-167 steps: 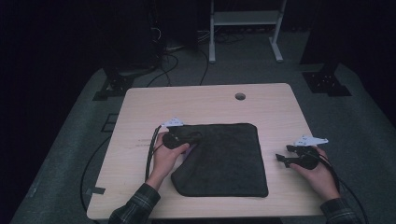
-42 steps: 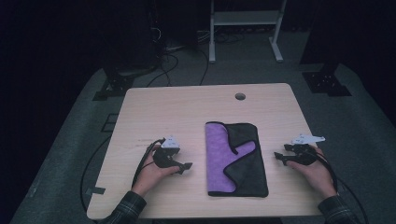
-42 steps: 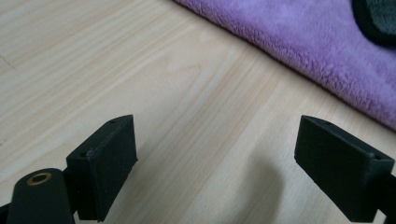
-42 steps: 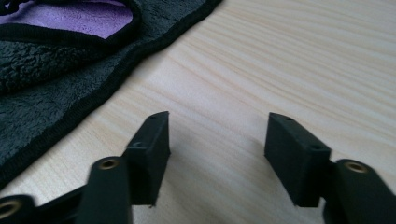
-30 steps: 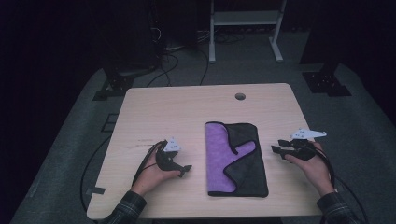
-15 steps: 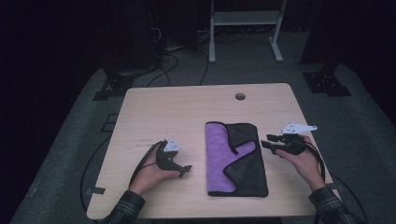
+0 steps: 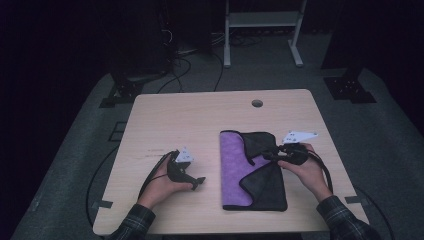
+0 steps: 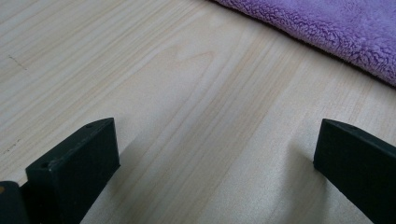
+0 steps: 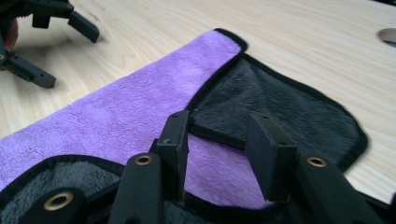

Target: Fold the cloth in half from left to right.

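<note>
A cloth, purple (image 7: 232,165) on one face and black on the other, lies folded on the right half of the table (image 7: 200,120). Black flaps cover its right side. My right gripper (image 7: 267,155) hovers over the cloth's upper right part, pointing left. Its jaws stand a little apart above a black-trimmed fold edge (image 9: 219,135) without pinching it. My left gripper (image 7: 199,182) rests low on the bare wood left of the cloth. Its jaws are wide open (image 8: 215,154) with nothing between them, and the purple pile (image 8: 336,28) lies just beyond. The right gripper view shows the left gripper (image 9: 63,51) at its top left.
A small round hole (image 7: 257,103) sits in the tabletop near the far edge. Cables trail from both grippers over the table's sides. Dark floor, black stands and a white frame (image 7: 260,20) lie beyond the table.
The right hand has moved left from the table's right edge onto the cloth. The left hand has stayed put. Several seconds back the cloth lay spread black side up; now it is folded, showing purple.
</note>
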Motion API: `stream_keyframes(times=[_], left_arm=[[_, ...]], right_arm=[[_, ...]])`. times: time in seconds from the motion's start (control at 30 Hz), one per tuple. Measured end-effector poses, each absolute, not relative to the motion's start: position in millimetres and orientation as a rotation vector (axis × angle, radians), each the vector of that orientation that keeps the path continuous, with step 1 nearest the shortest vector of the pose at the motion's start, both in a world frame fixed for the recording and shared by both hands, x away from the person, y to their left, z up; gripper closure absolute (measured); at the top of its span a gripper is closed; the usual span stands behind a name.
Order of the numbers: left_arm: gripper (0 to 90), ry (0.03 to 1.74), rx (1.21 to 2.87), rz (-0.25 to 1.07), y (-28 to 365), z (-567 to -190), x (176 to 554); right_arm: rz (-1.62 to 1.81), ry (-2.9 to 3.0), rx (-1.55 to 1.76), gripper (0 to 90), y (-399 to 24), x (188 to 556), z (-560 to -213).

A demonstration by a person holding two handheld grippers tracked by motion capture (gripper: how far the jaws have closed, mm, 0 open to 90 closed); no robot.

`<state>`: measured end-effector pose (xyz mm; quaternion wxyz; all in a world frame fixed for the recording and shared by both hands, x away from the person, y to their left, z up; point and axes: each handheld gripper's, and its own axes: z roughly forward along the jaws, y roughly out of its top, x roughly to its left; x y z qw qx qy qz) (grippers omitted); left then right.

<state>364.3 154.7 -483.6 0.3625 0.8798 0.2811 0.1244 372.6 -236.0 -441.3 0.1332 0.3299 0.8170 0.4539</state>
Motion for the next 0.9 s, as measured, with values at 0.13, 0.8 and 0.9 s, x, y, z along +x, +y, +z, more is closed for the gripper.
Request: stream_keyframes(times=[0.13, 0.8, 0.9], left_arm=[[0.0, 0.725, 2.265, 0.322, 155, -484, 364], [0.0, 0.725, 2.266, 0.325, 155, -484, 364], [0.0, 0.728, 2.265, 0.322, 155, -484, 364]], right_arm=[[1.317, 2.407, 0.93, 59.0, -223, 374, -446], [1.233, 2.496, 0.934, 87.2, -198, 382, -463], [1.229, 2.468, 0.94, 87.7, -202, 384, -458]])
